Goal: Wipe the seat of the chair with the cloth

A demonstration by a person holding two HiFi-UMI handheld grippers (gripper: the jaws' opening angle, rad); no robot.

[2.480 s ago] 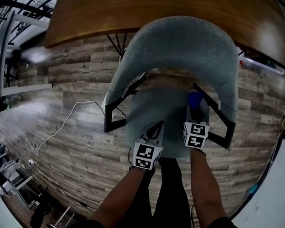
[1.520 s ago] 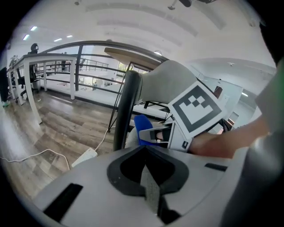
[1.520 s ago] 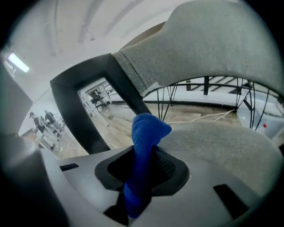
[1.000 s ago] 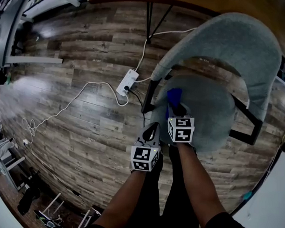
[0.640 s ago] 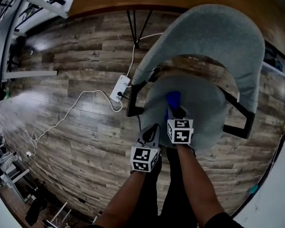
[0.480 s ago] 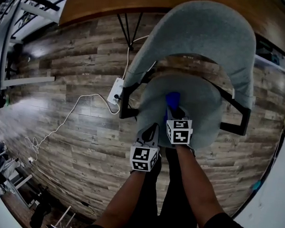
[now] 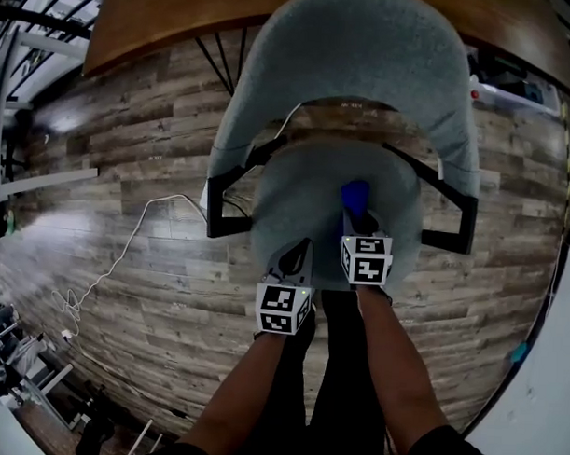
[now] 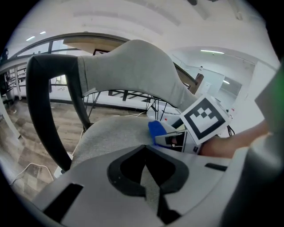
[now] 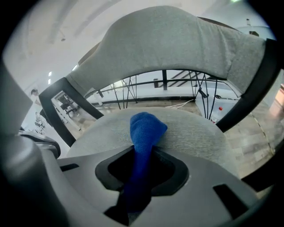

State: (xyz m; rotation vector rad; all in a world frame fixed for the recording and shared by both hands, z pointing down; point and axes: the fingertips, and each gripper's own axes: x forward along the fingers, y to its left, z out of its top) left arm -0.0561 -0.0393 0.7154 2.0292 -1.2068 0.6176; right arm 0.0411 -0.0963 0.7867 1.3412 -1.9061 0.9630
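Chair (image 7: 356, 56), one, blue cloth (image 9: 145, 128), one, pinched in right gripper (image 7: 359, 218) fingers, seemingly on seat (image 7: 295, 194), left gripper (image 7: 301, 250) fingers closed, empty.

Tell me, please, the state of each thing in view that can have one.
right gripper: jaws shut on the cloth.
cloth: bunched, its free end resting on the seat.
left gripper: jaws together, holding nothing.
chair: upright, seat bare except for the cloth.

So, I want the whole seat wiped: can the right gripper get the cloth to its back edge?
Likely yes: the right gripper, shut on the cloth, is over the seat, with only bare seat ahead.
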